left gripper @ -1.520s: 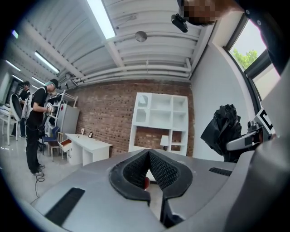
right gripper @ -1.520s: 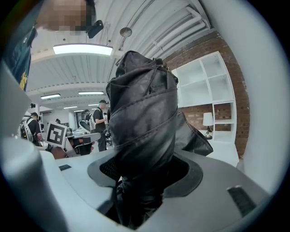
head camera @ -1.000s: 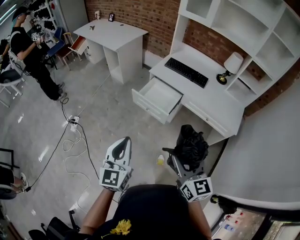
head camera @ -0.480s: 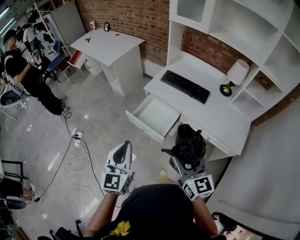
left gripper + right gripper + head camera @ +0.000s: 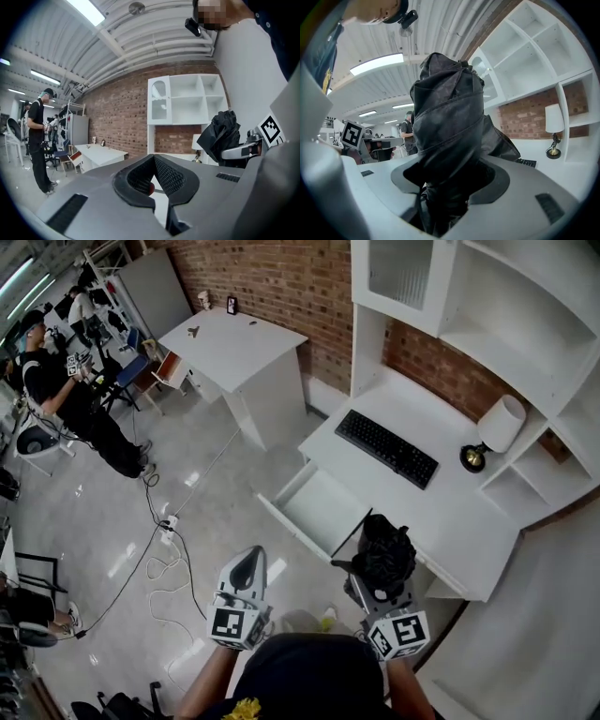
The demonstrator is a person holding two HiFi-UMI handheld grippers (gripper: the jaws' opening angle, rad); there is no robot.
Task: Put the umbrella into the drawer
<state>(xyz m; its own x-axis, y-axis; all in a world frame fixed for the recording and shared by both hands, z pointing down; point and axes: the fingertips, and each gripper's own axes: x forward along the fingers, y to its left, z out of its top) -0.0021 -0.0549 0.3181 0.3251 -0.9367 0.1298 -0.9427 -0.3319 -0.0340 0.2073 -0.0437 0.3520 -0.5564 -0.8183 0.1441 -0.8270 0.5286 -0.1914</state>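
Lower centre of head view: right gripper [image 5: 374, 580] clamped on folded black umbrella [image 5: 382, 554], held upright for carrying, near open drawer [image 5: 323, 512] under table [image 5: 441, 521]. Left gripper [image 5: 246, 564] jaws together, empty, likely spare.

Open drawer [image 5: 323, 512] stands unobstructed from above; the desk top [image 5: 441, 512] bounds its right side

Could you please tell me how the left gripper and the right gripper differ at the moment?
The left gripper holds nothing, while the right gripper grips the folded black umbrella. The left gripper's jaws are together; the right gripper's jaws stand apart around that umbrella. Both are held out in front of the person and point toward the open drawer.
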